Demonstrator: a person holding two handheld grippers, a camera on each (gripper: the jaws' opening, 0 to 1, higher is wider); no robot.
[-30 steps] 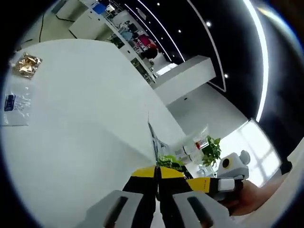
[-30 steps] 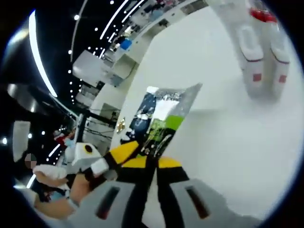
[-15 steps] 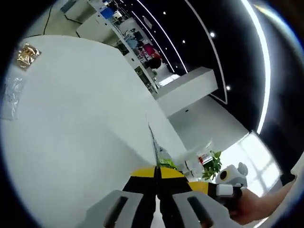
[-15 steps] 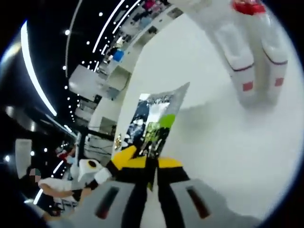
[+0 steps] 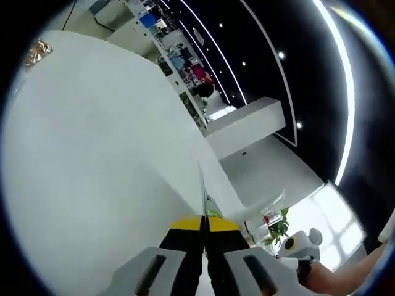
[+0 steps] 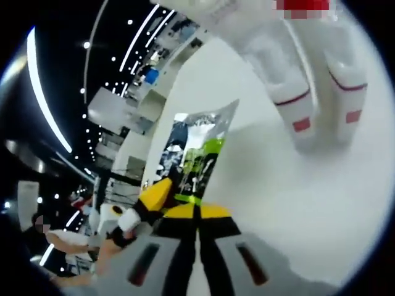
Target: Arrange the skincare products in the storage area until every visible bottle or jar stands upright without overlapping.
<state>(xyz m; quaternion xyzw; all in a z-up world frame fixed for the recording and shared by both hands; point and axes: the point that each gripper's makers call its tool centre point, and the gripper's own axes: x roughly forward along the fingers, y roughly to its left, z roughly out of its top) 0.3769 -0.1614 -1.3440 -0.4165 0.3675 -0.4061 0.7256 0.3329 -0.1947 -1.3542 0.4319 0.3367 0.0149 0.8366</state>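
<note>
Pinching one sachet (image 6: 196, 152) (edge-on in left view), both hand-held grippers (image 6: 196, 213) (image 5: 203, 223), bottles (image 6: 308, 92) nr.

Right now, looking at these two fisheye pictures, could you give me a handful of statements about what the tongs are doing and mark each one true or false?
1. Both tongs pinch the same flat sachet. True: the right tongs grip its lower edge, and the left tongs come in from the left to grip it too.
2. The sachet lies flat on the table. False: it is held up above the white surface.
3. White bottles with red bands show near the top of the right gripper view. True.
4. The left tongs stand wide open. False: their jaws are closed on the sachet's thin edge.
5. A small gold packet lies far off on the table. True.
</note>
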